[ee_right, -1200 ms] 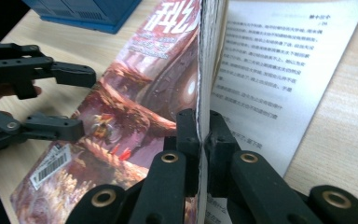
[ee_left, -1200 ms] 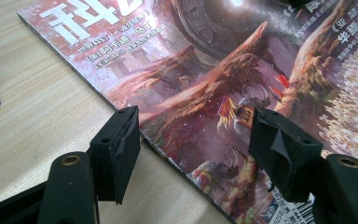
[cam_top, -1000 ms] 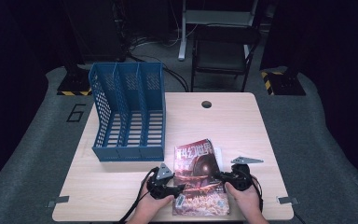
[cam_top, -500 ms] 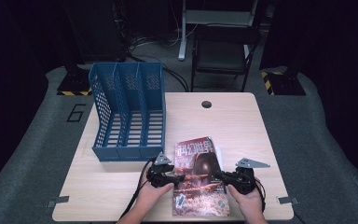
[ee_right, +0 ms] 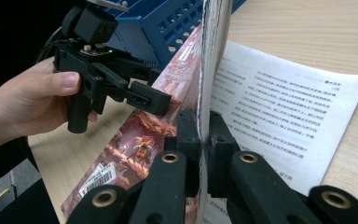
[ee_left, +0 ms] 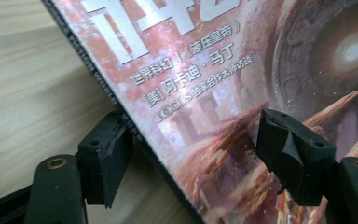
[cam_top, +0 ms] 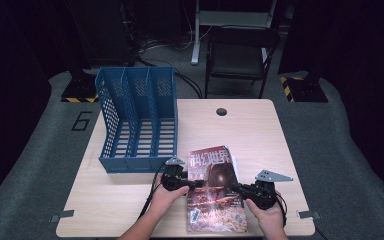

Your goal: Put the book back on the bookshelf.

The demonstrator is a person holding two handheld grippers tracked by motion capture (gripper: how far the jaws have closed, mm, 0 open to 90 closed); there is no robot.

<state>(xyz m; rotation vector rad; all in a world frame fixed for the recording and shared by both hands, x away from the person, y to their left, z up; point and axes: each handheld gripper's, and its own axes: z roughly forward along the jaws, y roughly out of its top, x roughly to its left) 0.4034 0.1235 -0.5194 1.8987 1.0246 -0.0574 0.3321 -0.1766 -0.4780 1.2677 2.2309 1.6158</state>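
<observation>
My right fingers (ee_right: 204, 140) are clamped on the fore edge of the magazine (cam_top: 215, 187), pinching the stack of pages between both pads; one printed page (ee_right: 284, 116) has fallen loose and lies flat on the table (cam_top: 260, 130) beside that edge. The magazine lies cover up on the table, just in front of the blue file rack (cam_top: 137, 120) and a little to its right, its top corner near the rack's front right corner. My left fingers (ee_left: 196, 158) have just been opening: they stand spread at the spine side of the magazine, one pad at the spine edge, the other over the cover, neither pressing on it. Seen from above, left gripper (cam_top: 180, 181) and right gripper (cam_top: 252, 191) flank the magazine at mid-height.
</observation>
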